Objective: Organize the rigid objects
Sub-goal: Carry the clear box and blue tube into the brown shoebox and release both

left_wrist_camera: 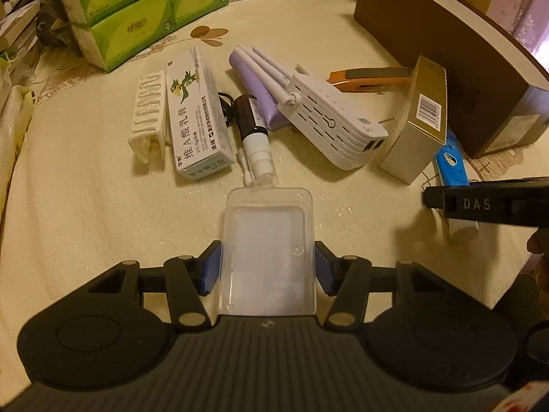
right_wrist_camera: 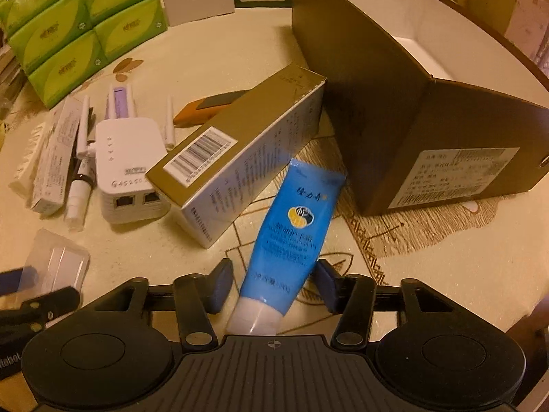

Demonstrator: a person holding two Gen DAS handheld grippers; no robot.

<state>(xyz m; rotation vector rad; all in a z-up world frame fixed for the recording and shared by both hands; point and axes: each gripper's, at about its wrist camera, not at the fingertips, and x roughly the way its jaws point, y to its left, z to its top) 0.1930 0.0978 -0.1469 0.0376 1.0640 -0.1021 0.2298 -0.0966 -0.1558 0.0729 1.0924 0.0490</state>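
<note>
On the left of the cream surface (left_wrist_camera: 85, 206) we see a white ribbed piece (left_wrist_camera: 148, 110) beside a green-printed ointment box (left_wrist_camera: 195, 116), then a dark spray bottle (left_wrist_camera: 252, 127). Our left gripper (left_wrist_camera: 267, 267) has its fingers (left_wrist_camera: 210, 267) closed against both sides of a clear plastic case (left_wrist_camera: 269, 257). Further right lie a white router (left_wrist_camera: 329, 116), a gold box (right_wrist_camera: 240, 151) and the open brown cardboard box (right_wrist_camera: 411, 110). Our right gripper (right_wrist_camera: 274, 285) straddles a blue cream tube (right_wrist_camera: 291, 233); one pad touches it, the other stands just apart.
</note>
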